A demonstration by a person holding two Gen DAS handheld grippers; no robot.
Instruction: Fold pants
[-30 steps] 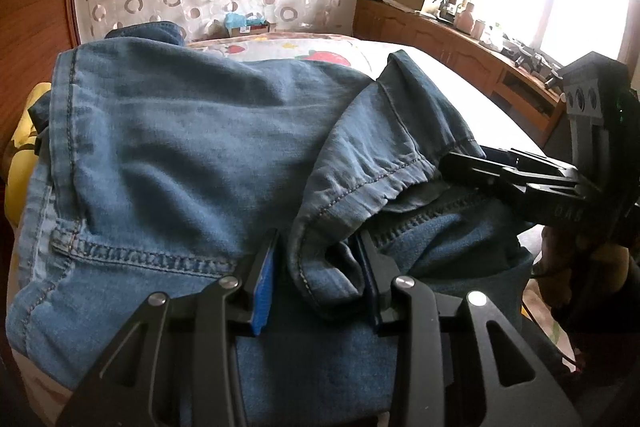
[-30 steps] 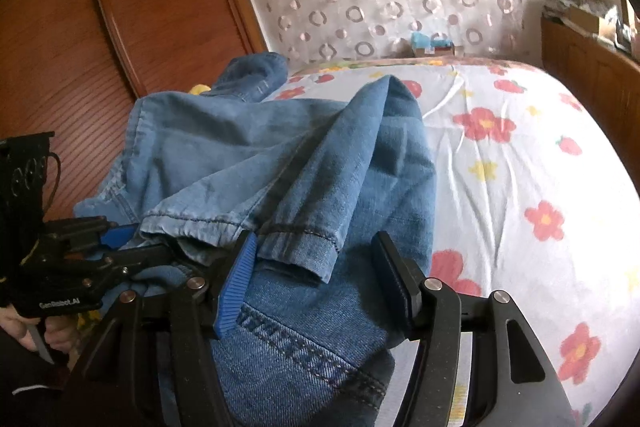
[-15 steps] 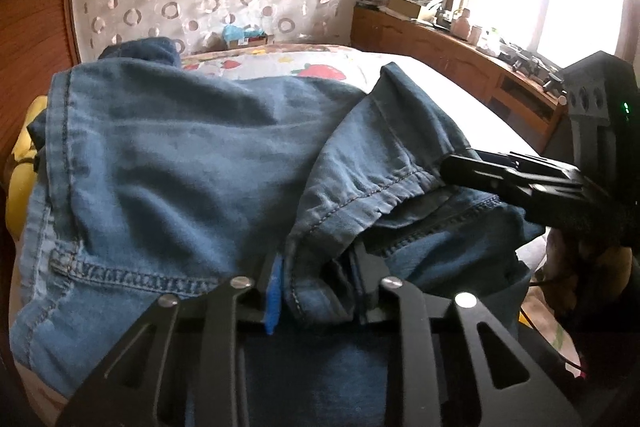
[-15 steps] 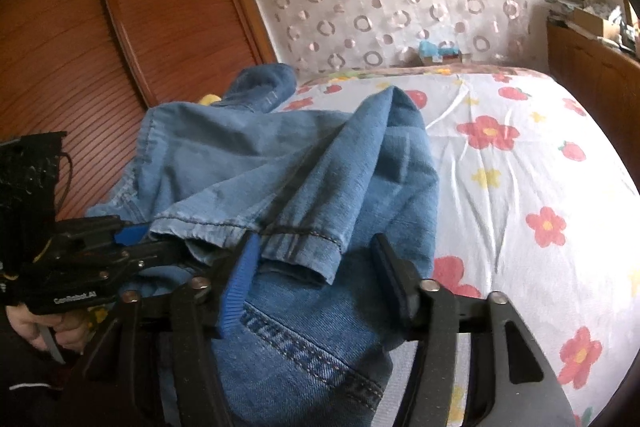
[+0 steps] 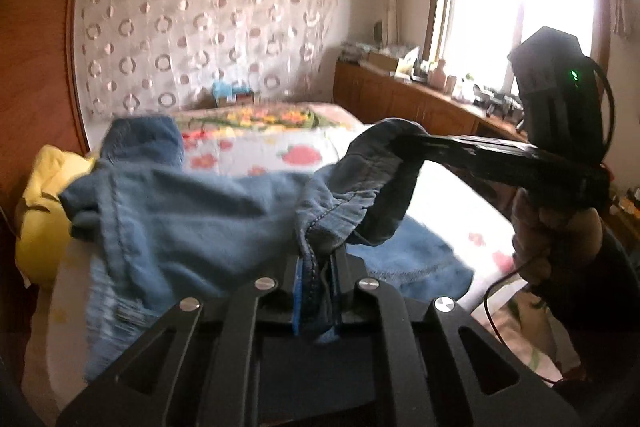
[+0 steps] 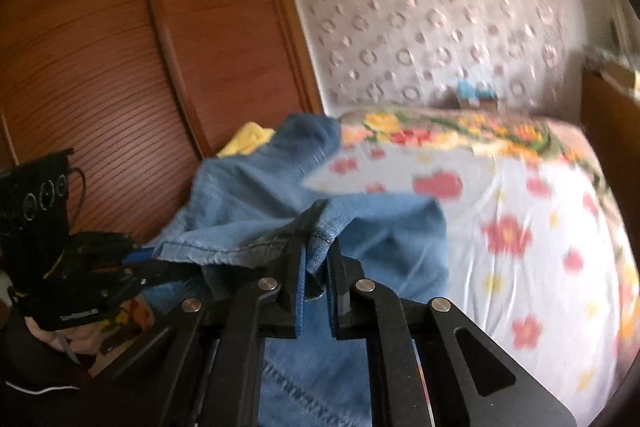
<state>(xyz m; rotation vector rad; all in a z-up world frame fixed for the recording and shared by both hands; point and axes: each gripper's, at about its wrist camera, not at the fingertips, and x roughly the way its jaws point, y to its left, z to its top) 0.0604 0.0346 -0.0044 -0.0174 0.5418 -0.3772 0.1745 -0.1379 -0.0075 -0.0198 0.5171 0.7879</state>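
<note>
Left wrist view: wood wardrobe (image 5: 36,67) at left, floral bed (image 5: 248,155) mid, window (image 5: 520,23) right. Jeans (image 5: 192,219) lifted off bed; left gripper (image 5: 316,291) & right gripper (image 6: 318,267), jaws just closing, both clenched on hem edge

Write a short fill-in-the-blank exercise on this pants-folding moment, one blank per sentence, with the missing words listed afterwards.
1. The left gripper is shut on the hem of the blue ____ pants.
2. The right gripper is also ____ on that fabric.
3. The pants hang above a bed sheet printed with ____.
4. Past the pants, beside the wooden wardrobe, lies something ____ in colour.

Missing words: denim; shut; flowers; yellow
</note>
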